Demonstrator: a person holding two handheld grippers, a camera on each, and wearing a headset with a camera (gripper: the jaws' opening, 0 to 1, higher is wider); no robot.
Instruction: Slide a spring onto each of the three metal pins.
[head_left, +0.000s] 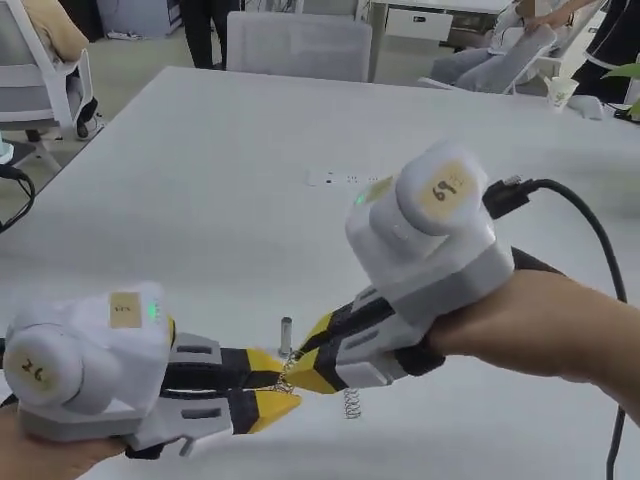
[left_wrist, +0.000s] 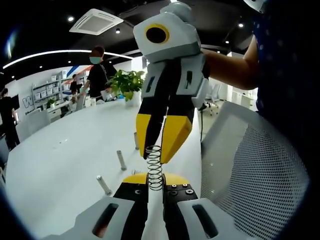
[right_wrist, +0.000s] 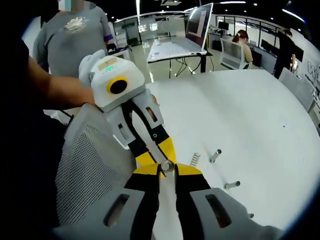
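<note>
A small metal spring (left_wrist: 155, 167) is clamped between both grippers, which meet tip to tip low over the white table (head_left: 250, 180). My left gripper (left_wrist: 156, 181) is shut on its lower end. My right gripper (left_wrist: 156, 152) closes on its upper end from the opposite side. In the right gripper view the spring (right_wrist: 167, 166) shows end-on as a ring between my right gripper (right_wrist: 167, 171) tips. Short metal pins stand nearby: one pin (head_left: 286, 335) just beyond the tips, with others (left_wrist: 121, 160) (left_wrist: 104, 185). A second spring (head_left: 351, 402) lies loose on the table.
A white mesh chair back (left_wrist: 250, 165) sits close under the grippers at the table's near edge. A black cable (head_left: 590, 230) trails from the right gripper. People, a potted plant (left_wrist: 125, 82) and other chairs are at the table's far side.
</note>
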